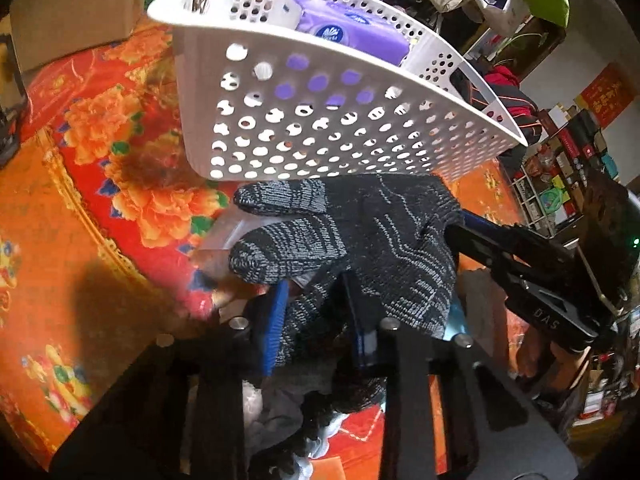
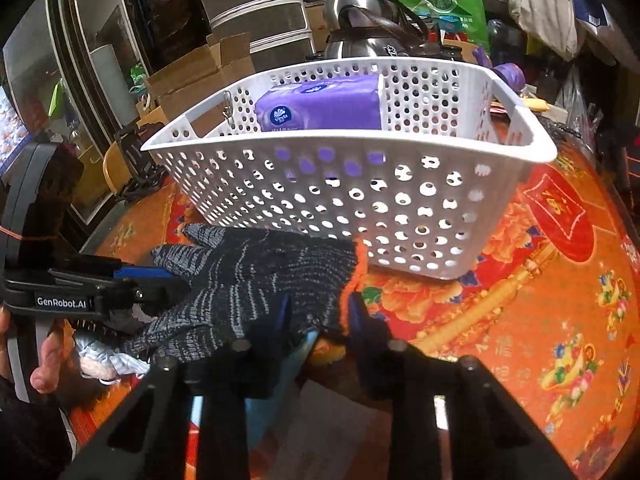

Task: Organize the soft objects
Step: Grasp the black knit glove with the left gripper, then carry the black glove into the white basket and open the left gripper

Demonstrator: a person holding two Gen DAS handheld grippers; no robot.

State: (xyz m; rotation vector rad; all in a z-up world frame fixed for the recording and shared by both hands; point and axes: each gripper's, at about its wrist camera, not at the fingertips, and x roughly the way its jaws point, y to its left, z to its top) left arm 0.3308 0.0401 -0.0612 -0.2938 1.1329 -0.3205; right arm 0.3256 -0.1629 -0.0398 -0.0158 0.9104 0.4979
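Note:
A dark grey knit glove (image 1: 360,240) with an orange cuff hangs in front of the white perforated basket (image 1: 320,140). My left gripper (image 1: 316,312) is shut on its finger end. My right gripper (image 2: 316,312) is shut on its cuff end (image 2: 352,276). The glove (image 2: 248,280) is stretched between the two, just above the table. In the left wrist view the right gripper's black body (image 1: 532,280) reaches in from the right. In the right wrist view the left gripper's body (image 2: 80,292) comes in from the left. A purple tissue pack (image 2: 320,106) lies inside the basket (image 2: 400,200).
The table has a red and orange flowered cloth (image 2: 540,320). More soft items, grey and white, lie under the left gripper (image 2: 104,356). A cardboard box (image 1: 76,8), a metal kettle (image 2: 360,20), bags and cluttered shelves stand behind the basket.

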